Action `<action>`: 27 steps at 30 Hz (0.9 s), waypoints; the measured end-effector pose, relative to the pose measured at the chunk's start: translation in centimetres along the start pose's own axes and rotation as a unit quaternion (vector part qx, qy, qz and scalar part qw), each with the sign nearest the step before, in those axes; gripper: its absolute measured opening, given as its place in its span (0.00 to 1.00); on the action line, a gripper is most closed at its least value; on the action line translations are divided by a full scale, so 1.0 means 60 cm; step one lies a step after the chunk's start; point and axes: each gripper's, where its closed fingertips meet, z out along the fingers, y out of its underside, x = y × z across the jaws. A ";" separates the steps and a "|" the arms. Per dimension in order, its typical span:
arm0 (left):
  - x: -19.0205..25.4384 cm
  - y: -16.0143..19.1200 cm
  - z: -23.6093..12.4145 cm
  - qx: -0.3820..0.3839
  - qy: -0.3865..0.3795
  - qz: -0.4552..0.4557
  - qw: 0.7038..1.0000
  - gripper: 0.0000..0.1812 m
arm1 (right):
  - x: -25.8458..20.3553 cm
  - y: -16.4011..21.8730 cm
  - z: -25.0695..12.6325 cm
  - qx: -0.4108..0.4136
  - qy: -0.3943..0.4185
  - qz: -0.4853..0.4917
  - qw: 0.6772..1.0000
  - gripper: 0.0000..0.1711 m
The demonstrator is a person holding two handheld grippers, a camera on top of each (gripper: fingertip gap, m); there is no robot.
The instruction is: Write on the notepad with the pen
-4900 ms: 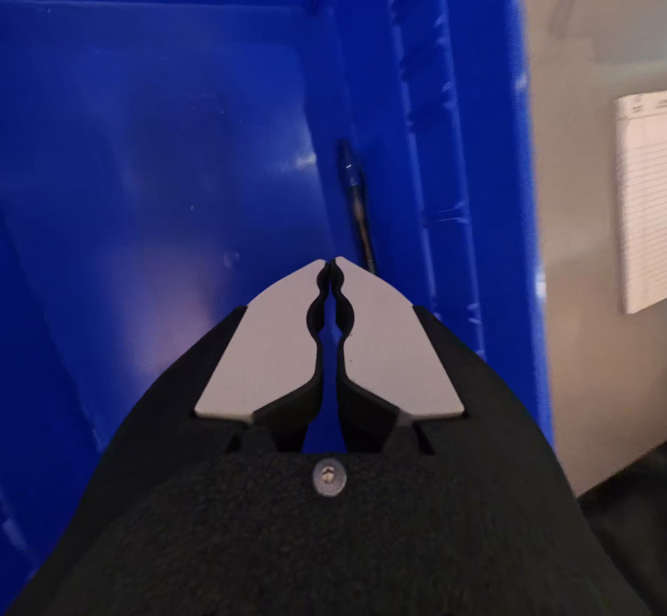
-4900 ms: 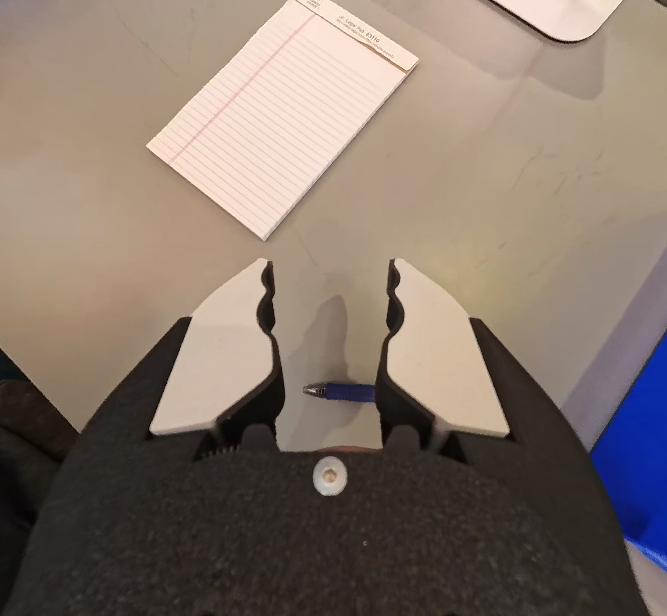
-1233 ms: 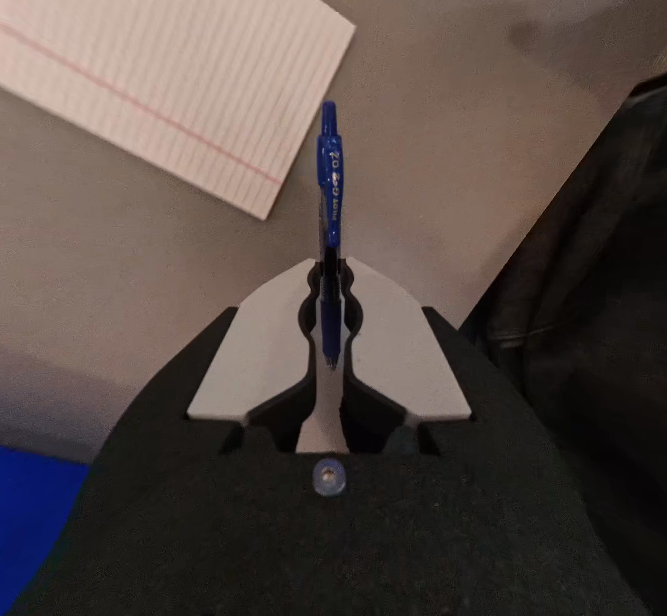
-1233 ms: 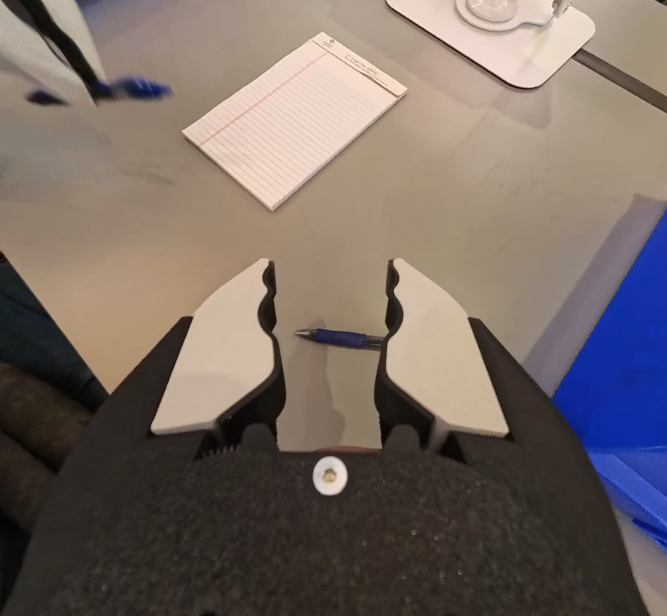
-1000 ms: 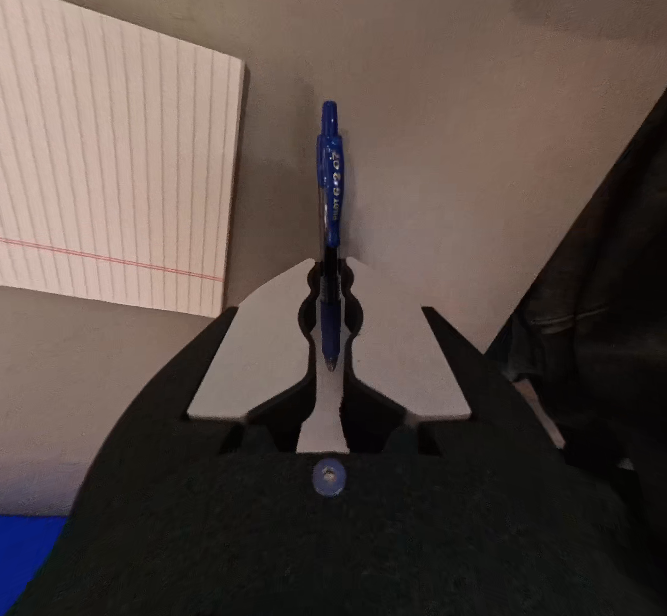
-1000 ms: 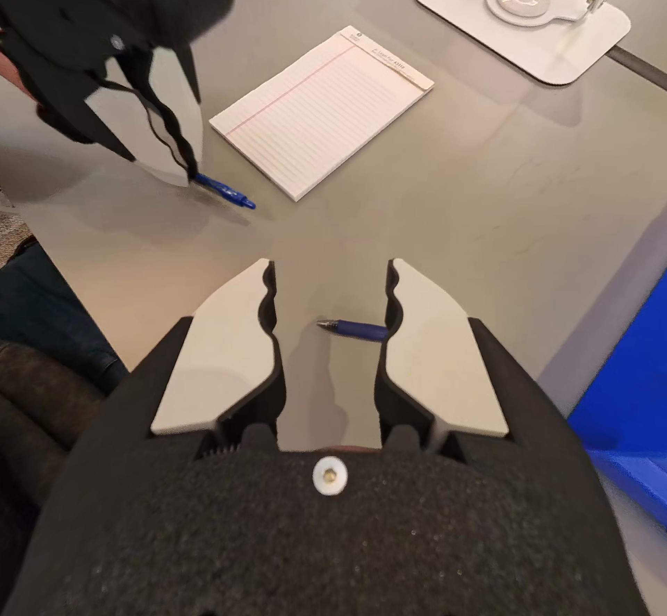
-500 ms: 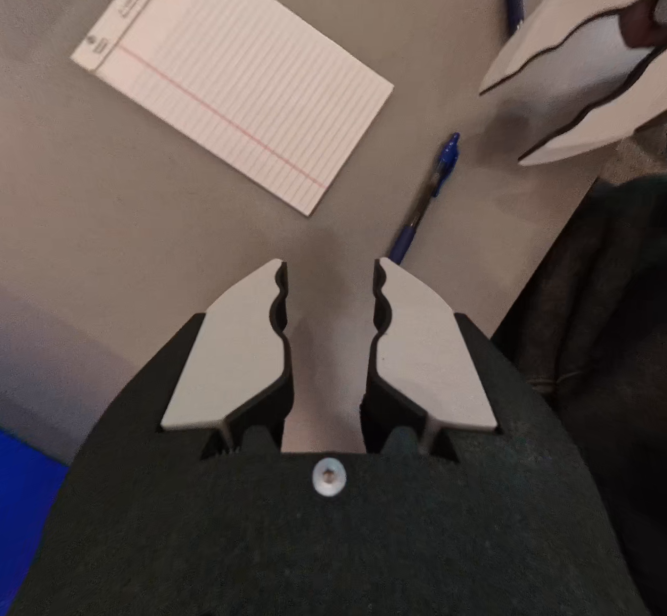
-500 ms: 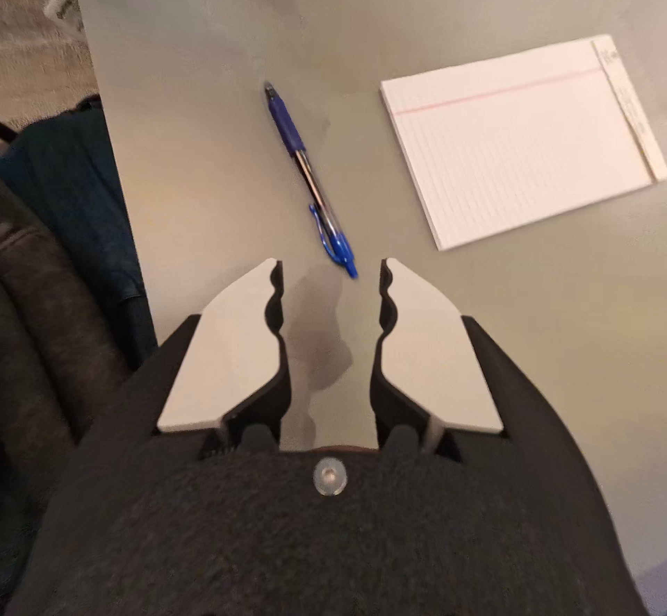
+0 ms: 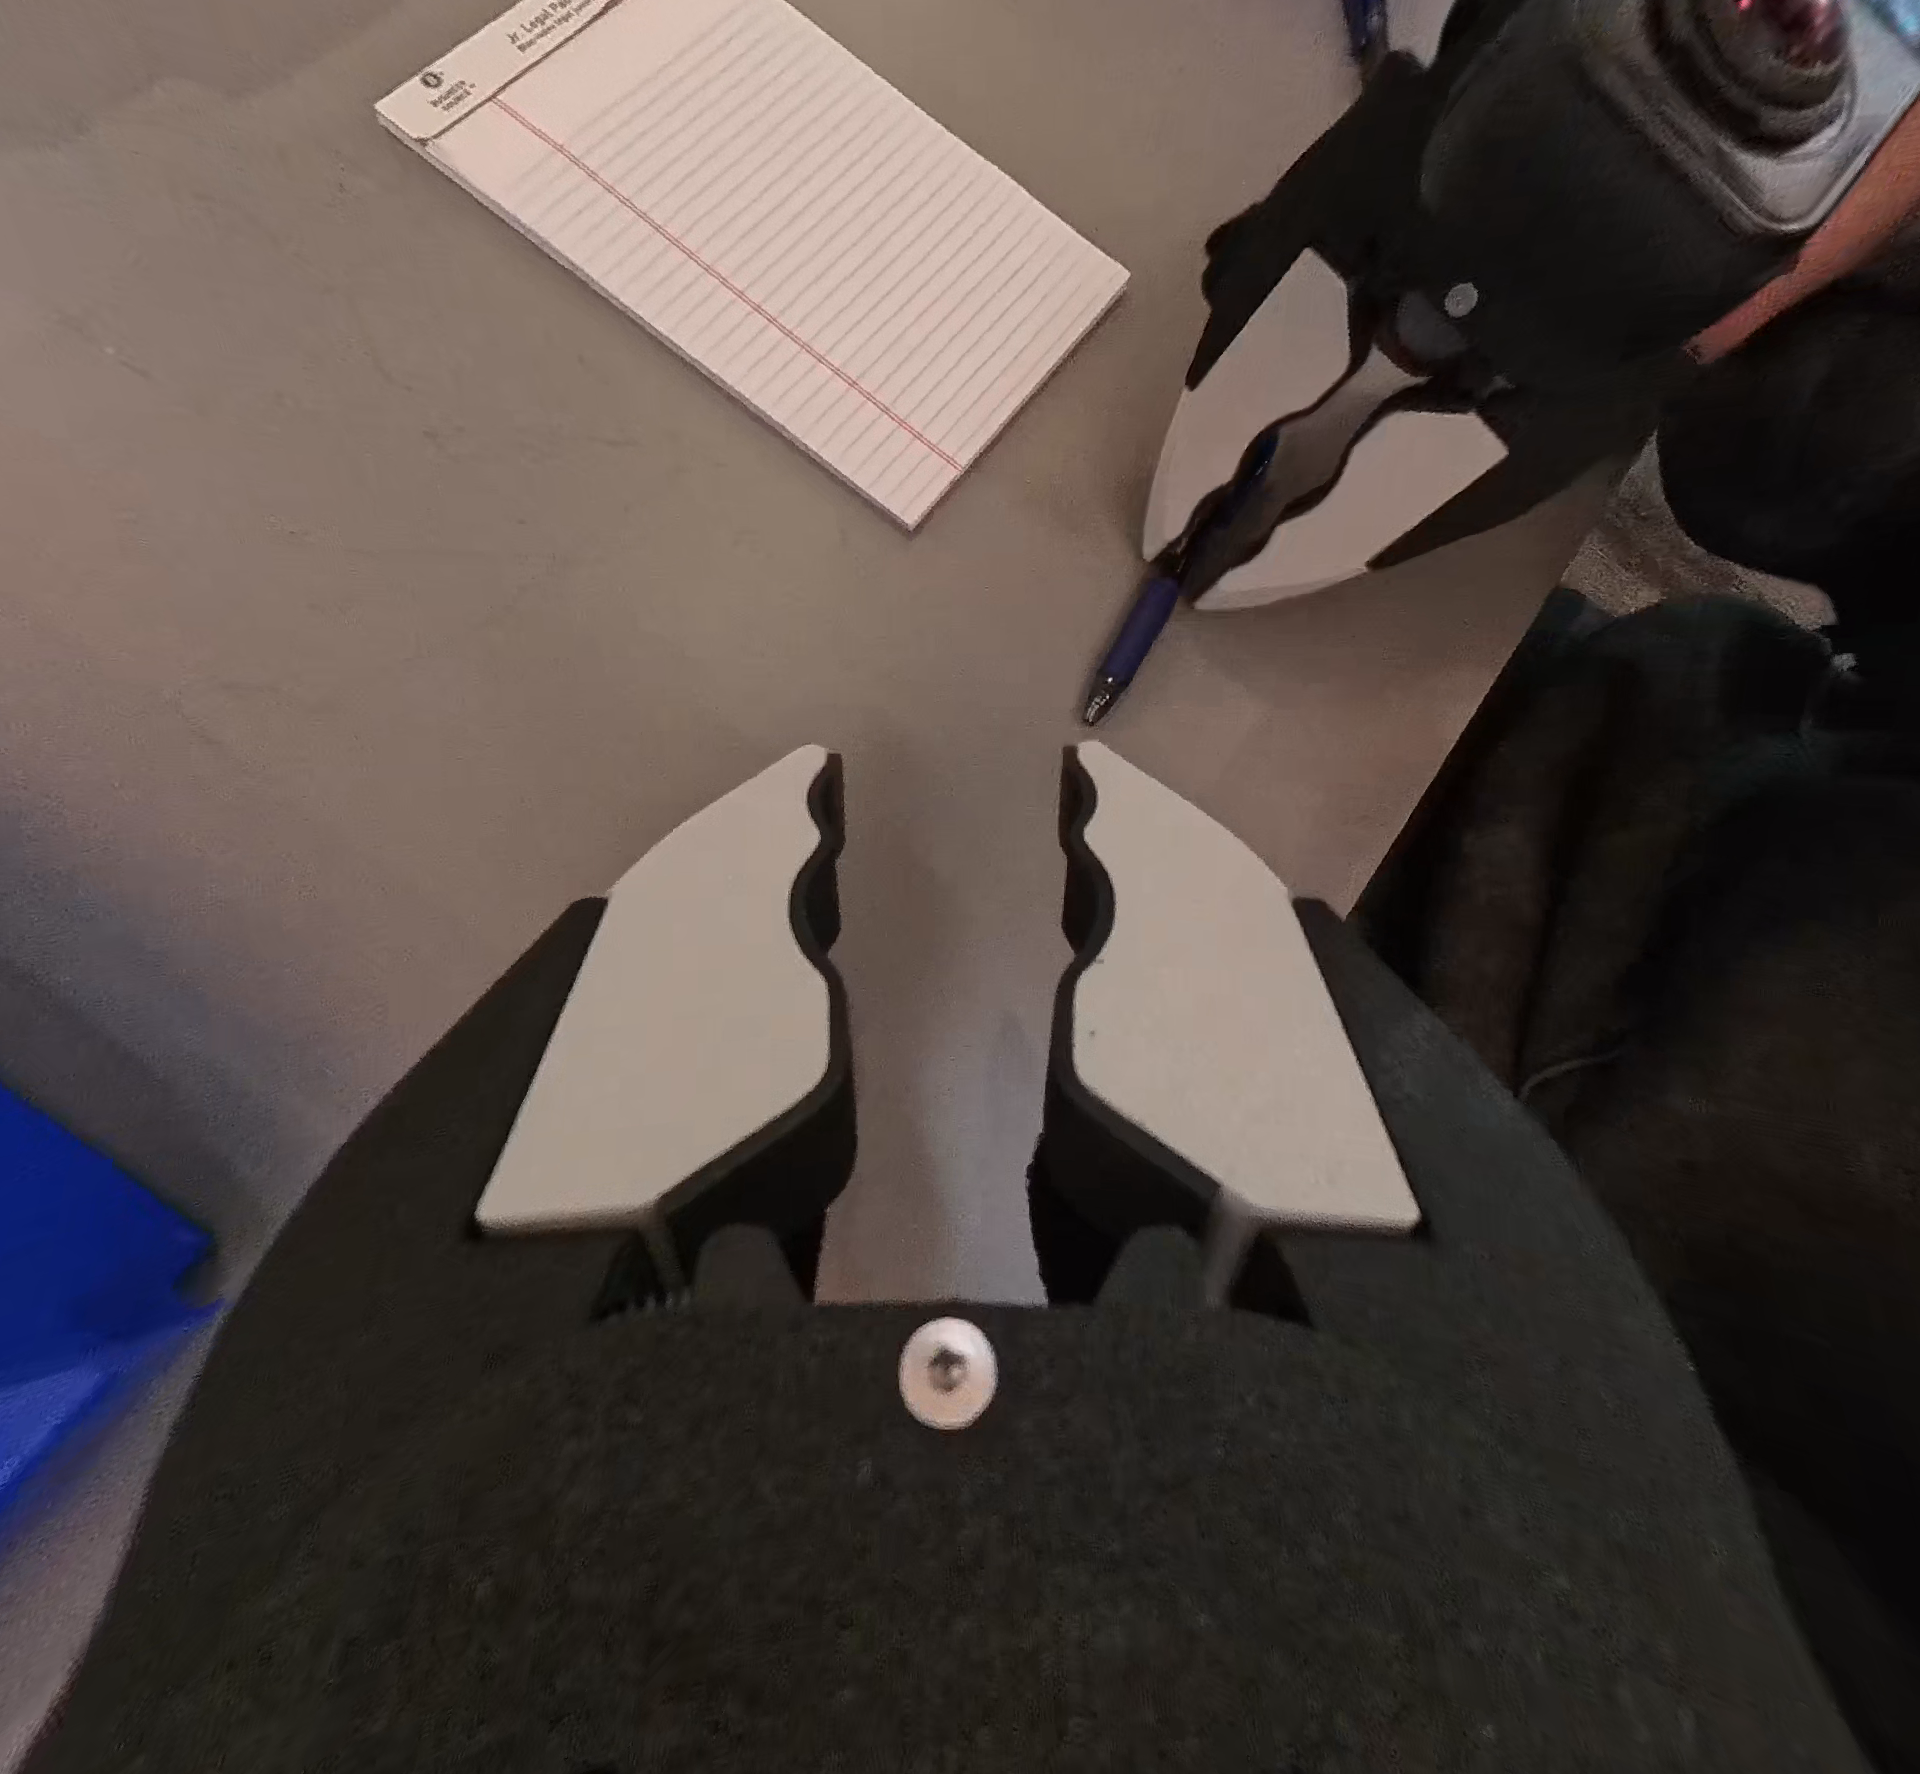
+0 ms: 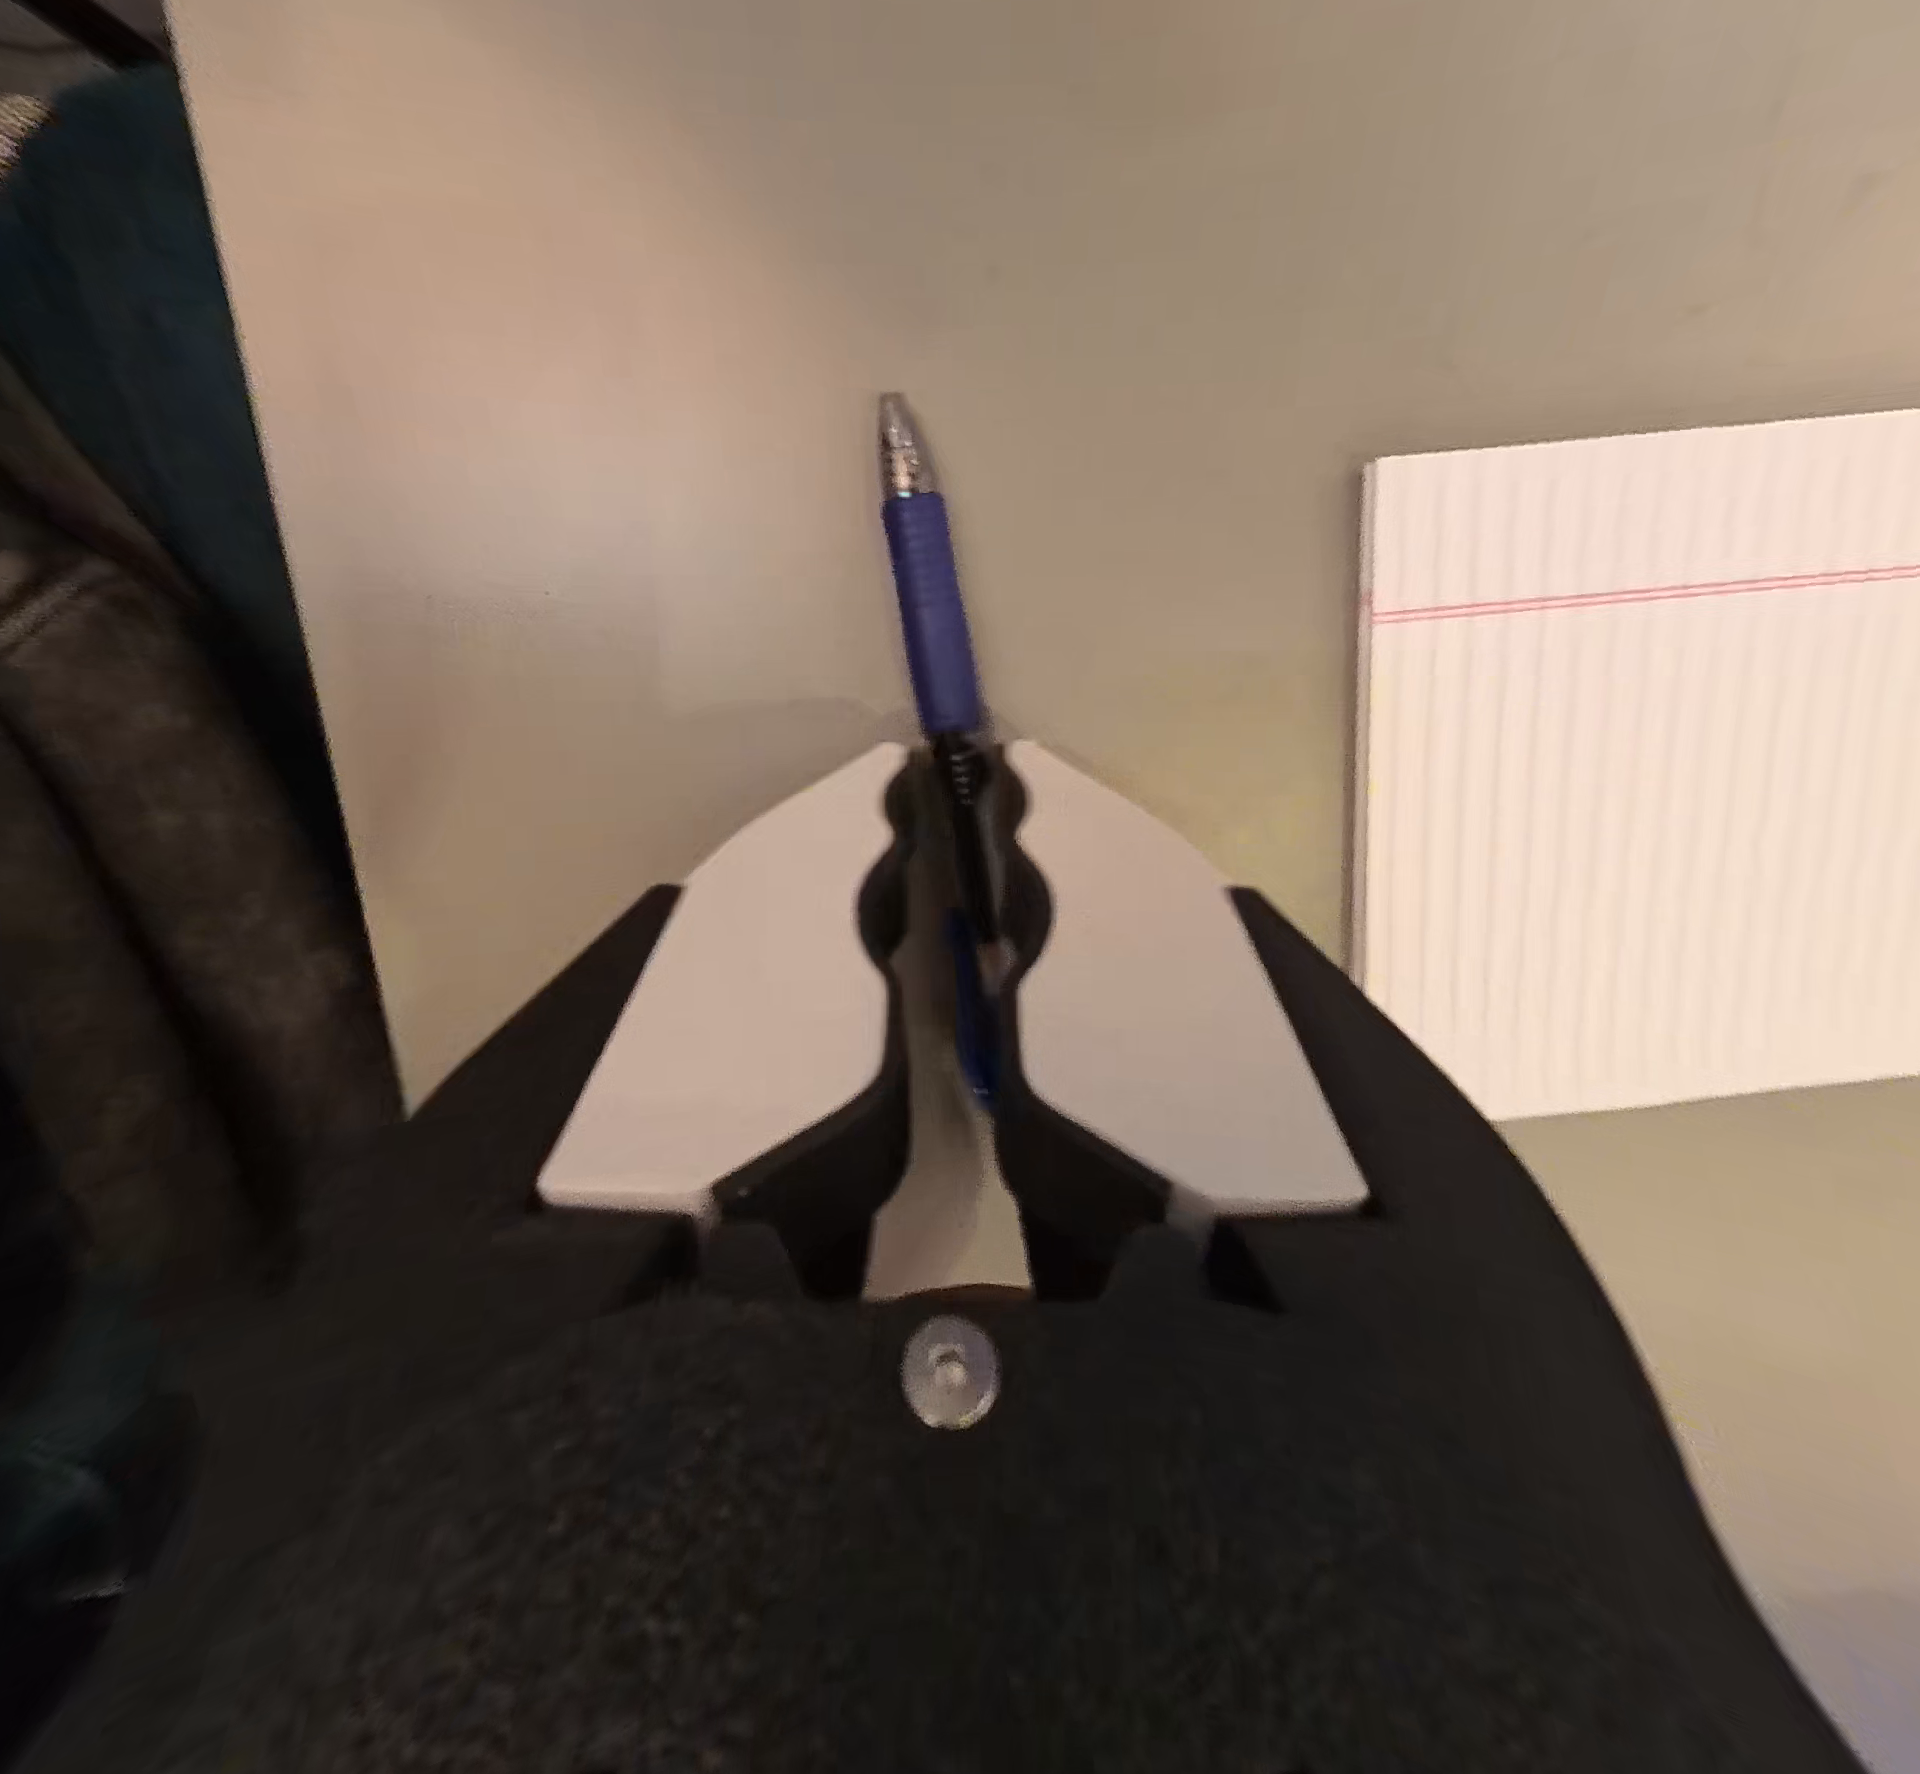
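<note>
Gripping the pen point(image 10: 928, 602), right gripper point(image 10: 961, 758) angles low over table point(image 10: 623, 270).

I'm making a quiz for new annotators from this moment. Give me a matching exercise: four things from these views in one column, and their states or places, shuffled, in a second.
Things
1. left hand-held gripper
2. right hand-held gripper
3. pen
4. notepad

States
A. lies flat on the grey table, page blank
B. clamped between two fingers, metal tip sticking out forward
C. jaws apart, nothing between them
D. shut on the pen

Pairs: 1-C, 2-D, 3-B, 4-A
</note>
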 end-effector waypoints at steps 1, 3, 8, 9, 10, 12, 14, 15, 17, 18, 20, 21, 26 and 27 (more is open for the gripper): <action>0.001 0.001 0.000 -0.001 -0.002 0.005 1.000 0.21 | 0.004 0.003 -0.001 -0.007 0.007 -0.011 1.000 0.06; 0.004 0.000 0.001 -0.002 -0.002 0.010 1.000 0.21 | 0.005 0.018 -0.016 -0.021 0.015 -0.038 0.999 0.06; 0.008 0.000 0.007 -0.003 0.008 0.013 1.000 0.21 | 0.048 0.107 -0.149 -0.006 0.082 -0.006 0.997 0.06; 0.009 0.000 0.010 -0.004 0.011 0.015 1.000 0.20 | 0.054 0.135 -0.176 -0.008 0.095 -0.001 0.995 0.06; 0.008 0.001 0.012 -0.007 0.012 0.015 1.000 0.20 | 0.057 0.166 -0.198 -0.016 0.098 0.010 0.995 0.06; 0.007 0.001 0.018 -0.011 0.013 0.014 1.000 0.20 | 0.062 0.236 -0.225 -0.048 0.099 0.036 0.993 0.06; 0.009 0.000 0.024 -0.018 0.017 0.013 1.000 0.20 | 0.054 0.303 -0.229 -0.087 0.078 0.045 0.992 0.06; 0.011 -0.001 0.028 -0.021 0.019 0.015 0.999 0.20 | 0.049 0.326 -0.225 -0.097 0.068 0.033 0.992 0.06; 0.017 -0.003 0.034 -0.024 0.018 0.022 0.999 0.20 | 0.035 0.356 -0.208 -0.104 0.046 0.007 0.994 0.06; 0.020 -0.003 0.037 -0.027 0.019 0.024 0.999 0.20 | 0.031 0.366 -0.199 -0.111 0.037 -0.005 0.993 0.06; 0.019 -0.003 0.041 -0.034 0.017 0.018 0.999 0.20 | 0.026 0.376 -0.184 -0.117 0.026 -0.043 0.992 0.06; 0.016 -0.003 0.041 -0.037 0.015 0.010 0.999 0.20 | 0.027 0.378 -0.178 -0.117 0.024 -0.065 0.991 0.06; 0.000 -0.009 0.032 -0.024 -0.002 -0.024 0.999 0.20 | 0.025 0.387 -0.156 -0.134 -0.016 -0.119 0.984 0.06; -0.006 -0.012 0.027 -0.019 -0.010 -0.028 0.999 0.21 | 0.025 0.390 -0.154 -0.139 -0.020 -0.124 0.982 0.06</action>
